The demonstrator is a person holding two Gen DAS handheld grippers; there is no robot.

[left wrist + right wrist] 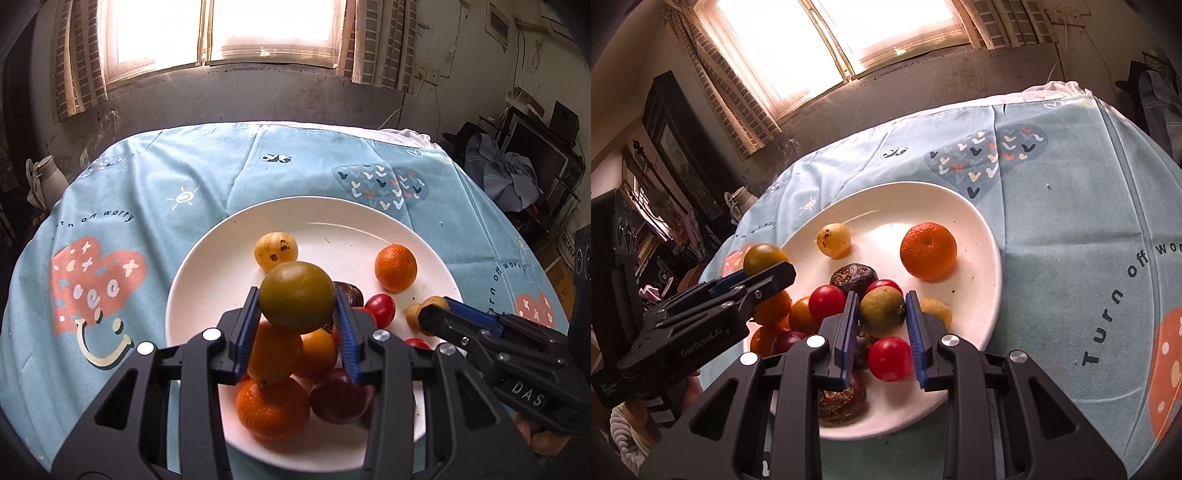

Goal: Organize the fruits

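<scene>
Clamping a round olive-green fruit (296, 297) lifted above the heap at six o'clock of the white round plate (207, 266), the left gripper (297, 321) seems to be sorting it out. Right gripper (882, 317) pinches a small green-yellow fruit (881, 307). Two red tomatoes show in right view.

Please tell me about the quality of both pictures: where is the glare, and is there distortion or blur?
Left wrist view: the window is blown out to white, with haze below it; fisheye bends the table edge; the green-yellow fruit in the left gripper looks sharp. Right wrist view: the same window glares, the scene looks tilted and curved, dark corners; the plate stays sharp.
</scene>
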